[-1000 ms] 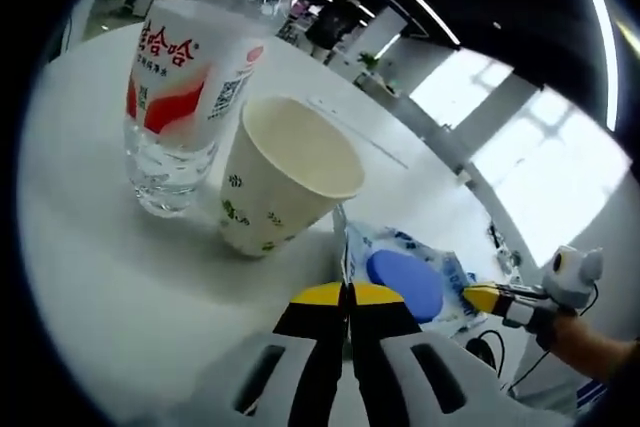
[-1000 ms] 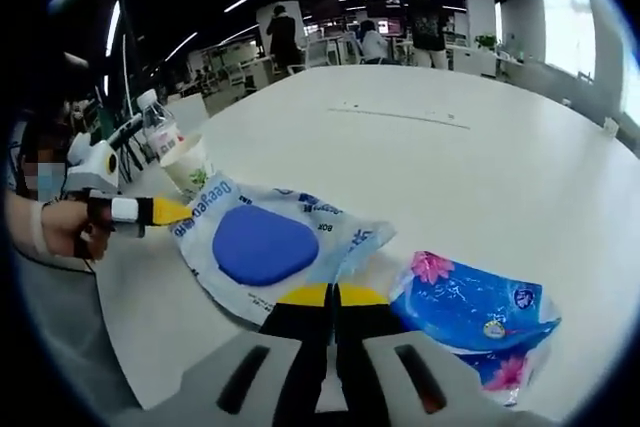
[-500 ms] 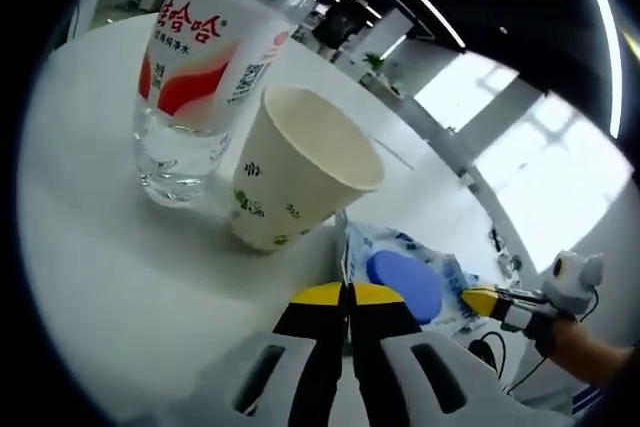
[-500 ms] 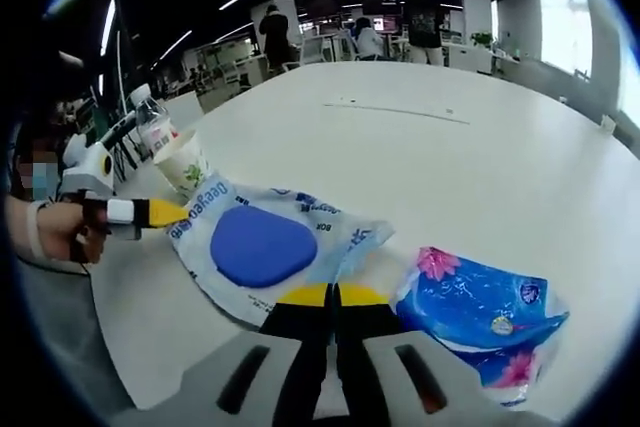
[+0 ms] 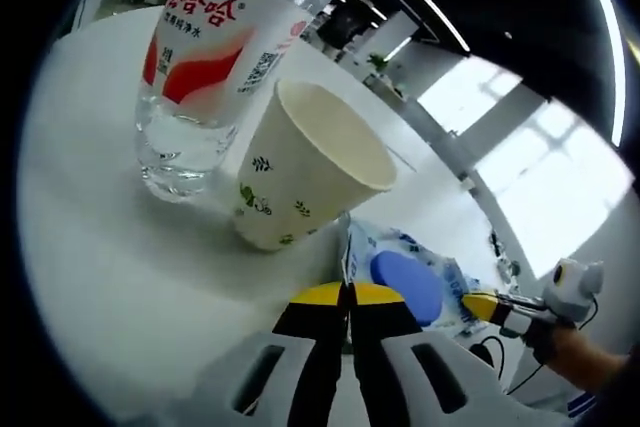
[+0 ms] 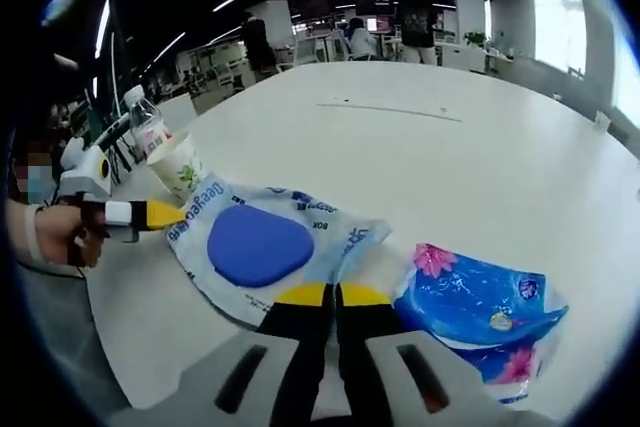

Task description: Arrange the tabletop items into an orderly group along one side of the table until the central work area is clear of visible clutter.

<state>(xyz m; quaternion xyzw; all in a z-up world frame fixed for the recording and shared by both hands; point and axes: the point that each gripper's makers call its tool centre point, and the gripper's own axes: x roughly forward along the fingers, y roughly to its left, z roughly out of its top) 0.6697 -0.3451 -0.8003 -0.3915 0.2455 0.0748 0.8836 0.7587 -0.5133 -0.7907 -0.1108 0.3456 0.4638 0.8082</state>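
Note:
A white wet-wipes pack (image 5: 410,285) with a blue oval lid lies on the white table (image 5: 110,277). My left gripper (image 5: 348,293) is shut on its corner, and my right gripper (image 6: 335,294) is shut on its near edge (image 6: 262,245). In the right gripper view the left gripper (image 6: 172,212) pinches the pack's end nearest the cup. The right gripper (image 5: 472,300) meets the pack's far side in the left gripper view. A paper cup (image 5: 300,182) stands upright beside a clear water bottle (image 5: 205,57); both show small (image 6: 183,169) (image 6: 147,127) at the table's left edge.
A blue flowered tissue pack (image 6: 480,307) lies just right of my right gripper. A person's hand (image 6: 50,232) holds the left gripper off the table edge. The white table (image 6: 420,137) stretches far back; people and desks stand beyond it.
The left gripper view has closed in on the cup and bottle, which now look larger. In the right gripper view the wipes pack has barely shifted. Both grippers stay shut.

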